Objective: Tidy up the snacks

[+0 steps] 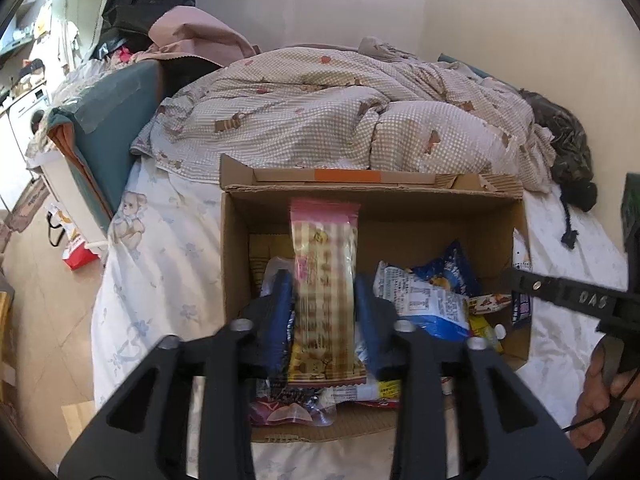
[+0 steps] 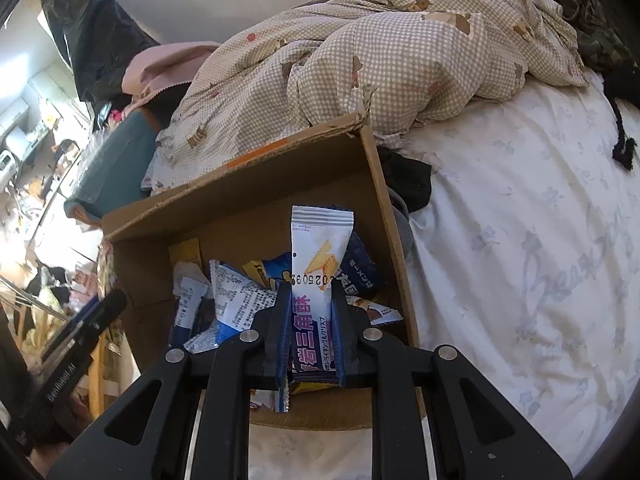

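Cardboard box on bed, part-filled with snack packets. Left gripper: jaws parted, pink-checked biscuit pack loose between them, over the box's near edge. Right gripper: clamped on white-and-purple wafer packet. Step: depositing. Next, likely: loosen the right grip.

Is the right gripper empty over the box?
No: the right gripper pinches a white and purple snack packet between its fingers, above the cardboard box.
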`<action>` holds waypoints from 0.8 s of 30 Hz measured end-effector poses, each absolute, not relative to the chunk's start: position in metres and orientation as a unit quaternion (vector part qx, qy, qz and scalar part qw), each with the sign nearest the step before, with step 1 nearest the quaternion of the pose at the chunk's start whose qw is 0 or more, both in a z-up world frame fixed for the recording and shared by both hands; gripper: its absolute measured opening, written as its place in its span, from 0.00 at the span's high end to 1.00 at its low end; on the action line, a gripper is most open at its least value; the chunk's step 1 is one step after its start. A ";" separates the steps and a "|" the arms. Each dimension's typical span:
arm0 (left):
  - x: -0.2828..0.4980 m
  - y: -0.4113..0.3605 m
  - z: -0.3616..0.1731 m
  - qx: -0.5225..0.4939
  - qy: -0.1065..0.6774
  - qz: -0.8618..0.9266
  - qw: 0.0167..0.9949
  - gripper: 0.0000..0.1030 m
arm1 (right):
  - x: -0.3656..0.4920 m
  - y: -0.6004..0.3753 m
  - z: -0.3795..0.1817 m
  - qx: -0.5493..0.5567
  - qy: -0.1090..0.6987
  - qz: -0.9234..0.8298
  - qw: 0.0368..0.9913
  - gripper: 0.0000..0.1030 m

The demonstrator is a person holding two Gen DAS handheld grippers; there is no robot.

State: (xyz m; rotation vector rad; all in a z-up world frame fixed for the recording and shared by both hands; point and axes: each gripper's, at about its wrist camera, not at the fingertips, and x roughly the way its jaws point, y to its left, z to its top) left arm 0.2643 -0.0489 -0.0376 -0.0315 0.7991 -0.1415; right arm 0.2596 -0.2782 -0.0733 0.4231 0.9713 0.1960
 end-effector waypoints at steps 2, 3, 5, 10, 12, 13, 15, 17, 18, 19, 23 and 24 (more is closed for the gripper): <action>0.263 -0.049 -0.037 -0.017 0.387 -0.053 0.920 0.37 | 0.259 -0.280 -0.072 0.208 0.457 0.093 0.860 0.79; 0.261 -0.049 -0.035 -0.018 0.381 -0.051 0.923 0.29 | 0.259 -0.281 -0.071 0.210 0.456 0.093 0.860 0.79; 0.257 -0.050 -0.031 -0.015 0.370 -0.046 0.928 0.18 | 0.258 -0.283 -0.069 0.218 0.450 0.090 0.861 0.79; 0.251 -0.047 -0.025 -0.027 0.361 -0.040 0.931 0.08 | 0.251 -0.291 -0.054 0.249 0.409 0.099 0.872 0.31; 0.251 -0.044 -0.025 -0.036 0.364 -0.042 0.930 0.08 | 0.245 -0.292 -0.046 0.250 0.380 0.096 0.886 0.14; 0.252 -0.041 -0.025 -0.045 0.366 -0.046 0.928 0.08 | 0.244 -0.290 -0.042 0.240 0.375 0.096 0.890 0.14; 0.252 -0.037 -0.024 -0.055 0.370 -0.044 0.927 0.08 | 0.245 -0.288 -0.037 0.231 0.375 0.100 0.892 0.14; 0.249 -0.035 -0.024 -0.056 0.372 -0.036 0.926 0.08 | 0.243 -0.286 -0.035 0.231 0.375 0.101 0.892 0.14; 0.248 -0.034 -0.024 -0.056 0.374 -0.028 0.925 0.08 | 0.242 -0.285 -0.034 0.230 0.376 0.099 0.892 0.14; 0.246 -0.032 -0.024 -0.057 0.375 -0.022 0.925 0.08 | 0.240 -0.284 -0.032 0.228 0.376 0.098 0.893 0.14; 0.233 -0.024 -0.016 -0.063 0.365 -0.008 0.929 0.08 | 0.229 -0.282 -0.026 0.218 0.371 0.098 0.897 0.06; 0.230 -0.022 -0.013 -0.062 0.363 -0.007 0.930 0.08 | 0.226 -0.282 -0.024 0.217 0.371 0.097 0.898 0.06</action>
